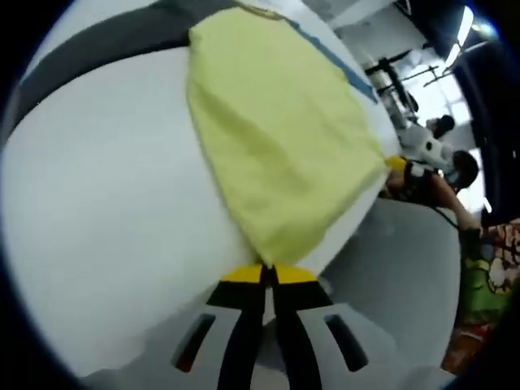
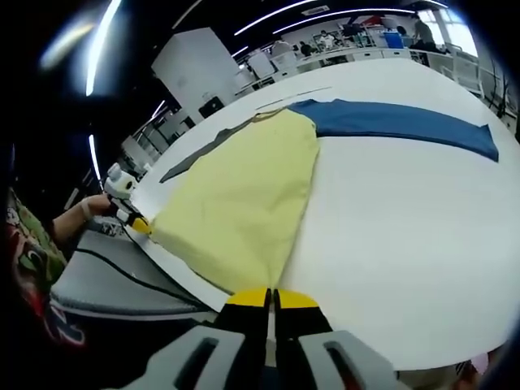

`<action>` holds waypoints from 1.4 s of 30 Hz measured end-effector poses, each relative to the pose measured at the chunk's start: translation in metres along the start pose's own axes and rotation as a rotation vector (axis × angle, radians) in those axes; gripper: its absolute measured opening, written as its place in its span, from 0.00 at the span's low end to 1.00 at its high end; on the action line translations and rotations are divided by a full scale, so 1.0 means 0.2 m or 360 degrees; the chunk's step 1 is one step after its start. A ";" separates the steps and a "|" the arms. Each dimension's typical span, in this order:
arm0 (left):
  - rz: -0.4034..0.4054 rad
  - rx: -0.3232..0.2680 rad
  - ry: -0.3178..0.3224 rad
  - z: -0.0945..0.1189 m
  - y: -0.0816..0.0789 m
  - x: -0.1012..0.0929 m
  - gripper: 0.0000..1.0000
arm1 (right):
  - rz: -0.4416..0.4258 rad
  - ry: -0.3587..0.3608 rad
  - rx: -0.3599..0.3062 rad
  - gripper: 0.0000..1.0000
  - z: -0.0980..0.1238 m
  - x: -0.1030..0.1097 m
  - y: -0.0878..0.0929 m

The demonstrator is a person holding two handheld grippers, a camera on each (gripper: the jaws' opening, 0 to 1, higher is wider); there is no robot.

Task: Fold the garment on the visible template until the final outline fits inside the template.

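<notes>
Left gripper (image 1: 269, 272): we see its jaws together, yellow tips pinching the near corner of the yellow garment (image 1: 280, 134) at the counter (image 1: 106, 219) edge; black jaw arms rise from the bottom of the left gripper view.
Right gripper (image 2: 271, 297): jaws together too, yellow tips clamped on the other near corner of the garment (image 2: 244, 195); it also shows in the left gripper view as a white body with a yellow tip (image 1: 400, 166) at the garment's far corner.
Left gripper from the other side: in the right gripper view we spot it at the left, white with a yellow tip (image 2: 136, 224), a person's hand (image 2: 96, 207) behind it.
Garment: pale yellow, soft matte cloth, lying flat with light wrinkles, roughly four-sided, on the white counter.
Template: we read the dark strips as its outline; a blue band (image 2: 398, 122) runs from the garment's far end in the right gripper view, a grey band (image 2: 203, 150) beside the garment; in the left gripper view a grey band (image 1: 97, 49) crosses the top.
Counter: white, smooth, matte.
Person: patterned sleeve (image 2: 28, 252) at the left of the right gripper view.
Background: a hall with ceiling strip lights (image 2: 325, 16), too blurred to detail.
</notes>
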State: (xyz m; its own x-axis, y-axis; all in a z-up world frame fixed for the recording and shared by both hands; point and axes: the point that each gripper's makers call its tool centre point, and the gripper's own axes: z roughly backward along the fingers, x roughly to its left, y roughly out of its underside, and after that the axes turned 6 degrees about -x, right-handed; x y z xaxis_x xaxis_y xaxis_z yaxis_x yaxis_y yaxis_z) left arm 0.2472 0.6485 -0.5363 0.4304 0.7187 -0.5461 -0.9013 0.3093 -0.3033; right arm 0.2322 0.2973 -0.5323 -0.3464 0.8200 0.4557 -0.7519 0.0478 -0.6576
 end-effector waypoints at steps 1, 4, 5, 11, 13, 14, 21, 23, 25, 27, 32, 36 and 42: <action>-0.0017 -0.0013 0.0017 0.01 0.00 0.00 0.00 | 0.0003 -0.0001 0.0001 0.00 0.00 0.00 0.00; 0.0028 -0.0068 0.0070 0.03 -0.03 -0.02 0.00 | -0.0040 -0.0014 -0.0014 0.00 0.01 0.01 -0.01; 0.0121 -0.0122 0.0131 0.05 -0.06 -0.05 0.00 | -0.0097 -0.0030 -0.0040 0.00 0.01 0.02 -0.03; 0.0346 -0.0434 0.0271 0.15 -0.26 -0.07 0.00 | -0.0301 -0.0098 -0.0234 0.00 0.05 0.03 -0.19; 0.0347 -0.0497 0.0222 0.16 -0.31 -0.01 0.00 | -0.0398 -0.0112 -0.0325 0.00 0.05 0.02 -0.26; 0.0339 -0.0498 0.0205 0.16 -0.32 0.00 0.00 | -0.0437 -0.0123 -0.0343 0.00 0.04 0.02 -0.27; 0.0301 -0.0500 0.0100 0.08 -0.36 0.07 0.00 | -0.0498 -0.0065 -0.0333 0.00 -0.04 -0.07 -0.29; 0.0289 -0.0474 0.0077 0.06 -0.35 0.08 0.00 | -0.0503 -0.0049 -0.0317 0.00 -0.06 -0.08 -0.28; 0.0273 -0.0433 0.0063 0.04 -0.32 0.09 0.00 | -0.0515 -0.0033 -0.0287 0.00 -0.06 -0.10 -0.26; 0.0277 -0.0370 0.0074 0.05 -0.28 0.06 0.00 | -0.0518 -0.0041 -0.0252 0.00 -0.05 -0.08 -0.23; 0.0286 -0.0140 0.0113 0.05 -0.11 0.04 0.00 | -0.0561 -0.0042 -0.0078 0.00 0.01 -0.06 -0.09; 0.0220 -0.0078 0.0034 0.00 -0.06 0.07 0.00 | -0.0550 -0.0018 -0.0004 0.00 0.01 -0.07 0.00; 0.0134 -0.0019 0.0008 0.00 -0.05 0.06 0.00 | -0.0571 -0.0011 -0.0021 0.00 0.00 -0.07 0.01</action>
State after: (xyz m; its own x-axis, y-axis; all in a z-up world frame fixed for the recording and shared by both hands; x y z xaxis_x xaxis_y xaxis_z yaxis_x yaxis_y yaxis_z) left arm 0.2613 0.6537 -0.5406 0.3532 0.7386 -0.5742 -0.9337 0.2404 -0.2652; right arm 0.2344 0.2852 -0.5402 -0.0654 0.7460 0.6627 -0.8191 0.3391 -0.4627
